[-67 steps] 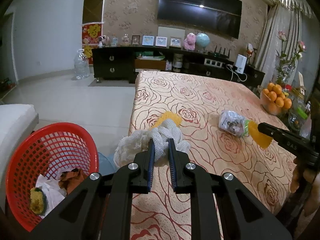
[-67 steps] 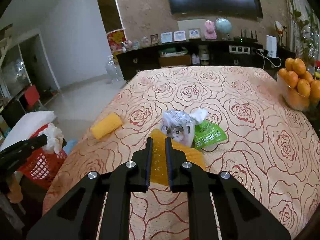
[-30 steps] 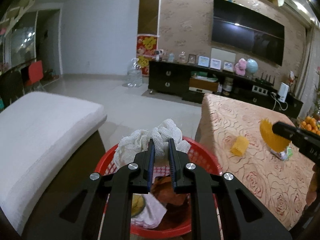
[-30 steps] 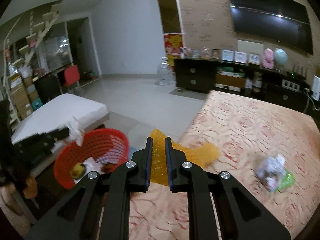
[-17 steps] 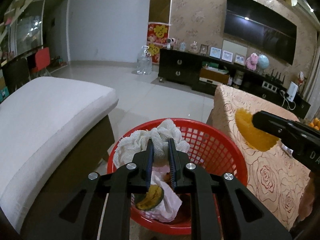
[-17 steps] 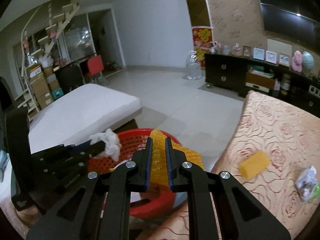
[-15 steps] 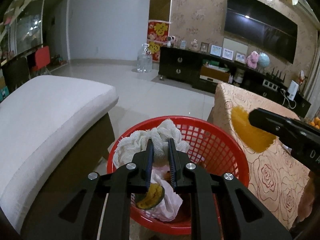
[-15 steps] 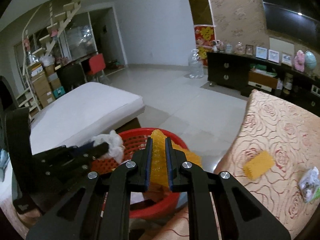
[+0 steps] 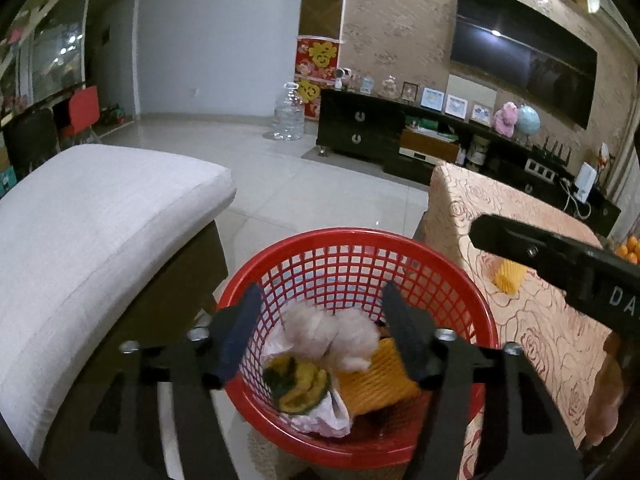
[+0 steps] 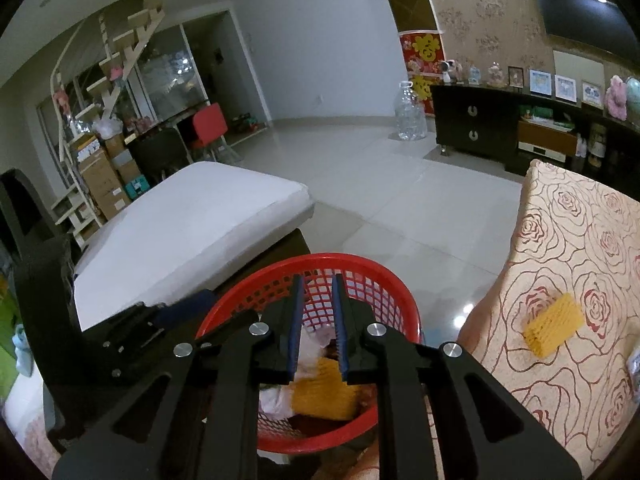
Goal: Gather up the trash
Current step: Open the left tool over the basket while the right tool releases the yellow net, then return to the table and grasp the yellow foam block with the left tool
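Both tongs hang over the red basket point(image 9: 456, 280). On the left, the left gripper point(image 9: 320, 334) is opening, its jaws spread wide; the white mesh wad point(image 9: 330, 336) sits loose between them, among the rubbish inside. Next, the right gripper point(image 10: 316, 322) has its jaws barely parted and empty, the yellow net point(image 10: 324, 394) lying below in the basket. Rightward on the table point(image 10: 600, 248) waits the yellow foam piece point(image 10: 554, 324), nearer the right gripper, its long axis slanting.
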`<state>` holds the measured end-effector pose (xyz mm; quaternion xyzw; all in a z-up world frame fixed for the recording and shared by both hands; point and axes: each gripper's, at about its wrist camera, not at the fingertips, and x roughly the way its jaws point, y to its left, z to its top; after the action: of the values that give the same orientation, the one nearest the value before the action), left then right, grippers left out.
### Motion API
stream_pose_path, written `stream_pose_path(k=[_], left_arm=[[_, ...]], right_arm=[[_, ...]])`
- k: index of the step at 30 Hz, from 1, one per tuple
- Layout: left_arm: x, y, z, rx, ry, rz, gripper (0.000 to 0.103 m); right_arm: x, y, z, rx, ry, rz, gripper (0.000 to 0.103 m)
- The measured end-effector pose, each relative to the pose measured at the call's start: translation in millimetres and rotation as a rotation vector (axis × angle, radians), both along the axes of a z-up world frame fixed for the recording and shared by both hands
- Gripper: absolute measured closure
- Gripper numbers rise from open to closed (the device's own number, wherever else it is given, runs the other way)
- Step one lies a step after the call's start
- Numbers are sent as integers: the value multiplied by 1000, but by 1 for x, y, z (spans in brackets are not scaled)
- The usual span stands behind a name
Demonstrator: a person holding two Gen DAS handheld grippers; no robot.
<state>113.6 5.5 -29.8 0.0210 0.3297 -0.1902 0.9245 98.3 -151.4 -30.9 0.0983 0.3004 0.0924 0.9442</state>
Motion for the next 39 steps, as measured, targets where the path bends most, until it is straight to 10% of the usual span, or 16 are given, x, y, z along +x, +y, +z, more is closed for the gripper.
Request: stream_pose_path(k=[22,39], left_arm=[[-13,-1,16,-69,-91,0,24],[-41,-64,15,-6,-122,-130,24]], right_arm=[[-66,-70,-19,-35,-4,-208,34],[-161,-203,-58,-42,59,-558,27]])
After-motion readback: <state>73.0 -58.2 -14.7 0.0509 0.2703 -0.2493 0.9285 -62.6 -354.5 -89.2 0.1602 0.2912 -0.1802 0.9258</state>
